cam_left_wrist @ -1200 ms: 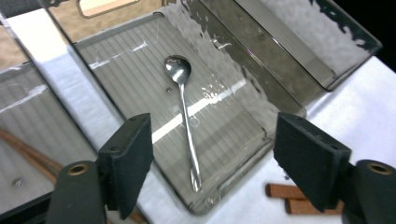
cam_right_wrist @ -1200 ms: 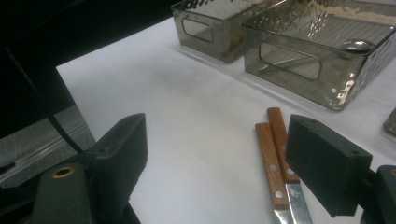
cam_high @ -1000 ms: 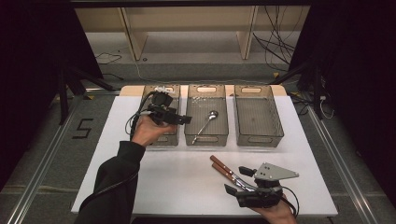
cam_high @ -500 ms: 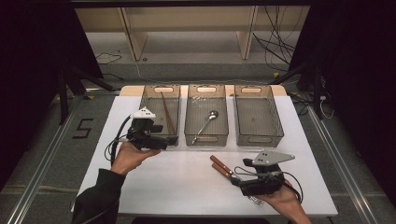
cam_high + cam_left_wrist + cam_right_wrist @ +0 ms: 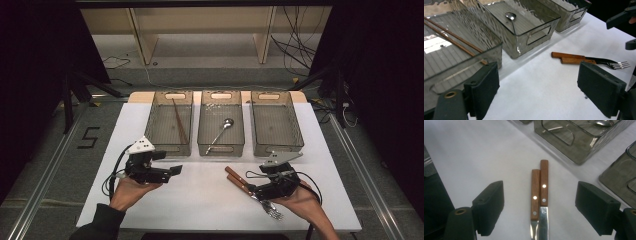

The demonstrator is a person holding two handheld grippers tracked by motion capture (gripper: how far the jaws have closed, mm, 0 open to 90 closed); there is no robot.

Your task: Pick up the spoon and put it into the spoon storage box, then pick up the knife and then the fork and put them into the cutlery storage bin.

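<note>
Wooden-handled knife [image 5: 543, 195] and fork [image 5: 535, 195] (riveted, steel-bladed) lie side by side.

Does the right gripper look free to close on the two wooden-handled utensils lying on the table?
Probably yes. The right gripper has its jaws open on either side of the two wooden-handled utensils, which lie side by side on the bare white table, with nothing between the pads and the handles.

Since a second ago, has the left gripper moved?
Yes. The left gripper has drawn back from over the left bin toward the table's near edge, jaws just opened wider and empty.
</note>
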